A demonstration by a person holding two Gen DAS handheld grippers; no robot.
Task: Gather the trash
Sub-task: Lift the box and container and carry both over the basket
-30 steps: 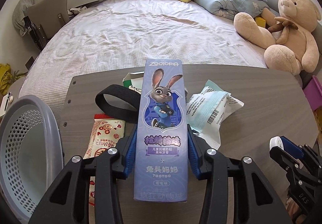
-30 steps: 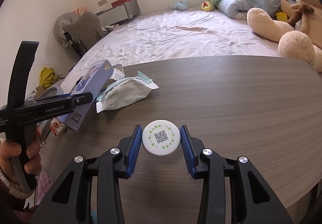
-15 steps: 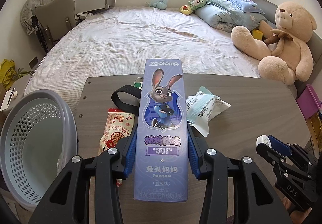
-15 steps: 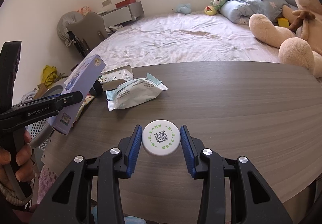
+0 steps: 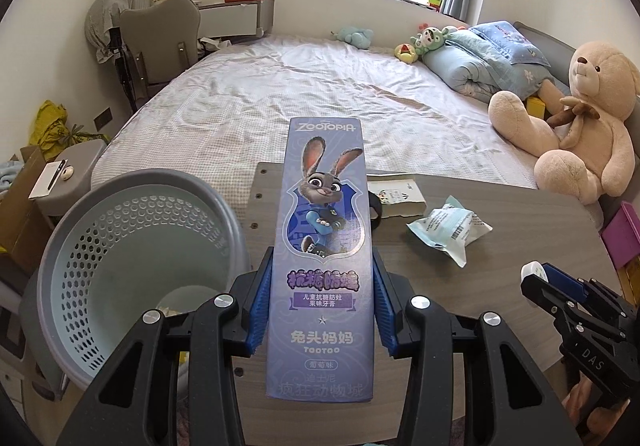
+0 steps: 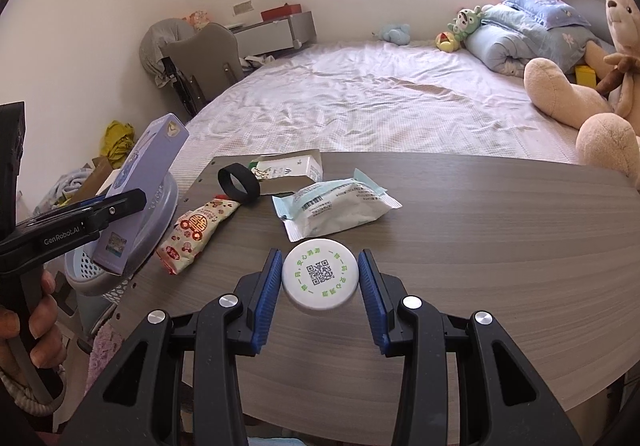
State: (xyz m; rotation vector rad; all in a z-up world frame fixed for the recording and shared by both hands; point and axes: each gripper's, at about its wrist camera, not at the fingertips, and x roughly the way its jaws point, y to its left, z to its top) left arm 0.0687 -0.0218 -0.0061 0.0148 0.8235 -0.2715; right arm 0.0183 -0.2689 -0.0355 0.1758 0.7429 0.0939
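A long purple toothpaste box (image 5: 323, 254) is clamped between the blue pads of the left claw (image 5: 322, 308), gripped across its lower half. Its long axis runs straight out along the fingers, the end marked with the film title pointing away from the camera toward the bed (image 5: 320, 93). In the right wrist view the same box (image 6: 140, 193) is seen tilted, far end raised, held over the rim of the grey perforated basket (image 5: 132, 258) that stands just off the left edge of the tabletop (image 6: 480, 246). The basket is seen beside the box in the left wrist view; a few small scraps lie at its bottom. The right claw (image 6: 320, 280) is closed on a round white lid (image 6: 319, 274) printed with a code square, its flat face turned up, held just above the tabletop. On the tabletop beyond it lie a pale teal and white wrapper (image 6: 334, 207), a red and white snack packet (image 6: 196, 234) near the left edge, a black band (image 6: 238, 183) standing on edge, and a small open carton (image 6: 288, 169) behind the band. The snack packet lies nearest the basket; the wrapper lies just ahead of the lid. A large teddy bear (image 5: 572, 117) is seated on the bed to the right, with a rolled blue quilt (image 5: 480, 61) behind it.
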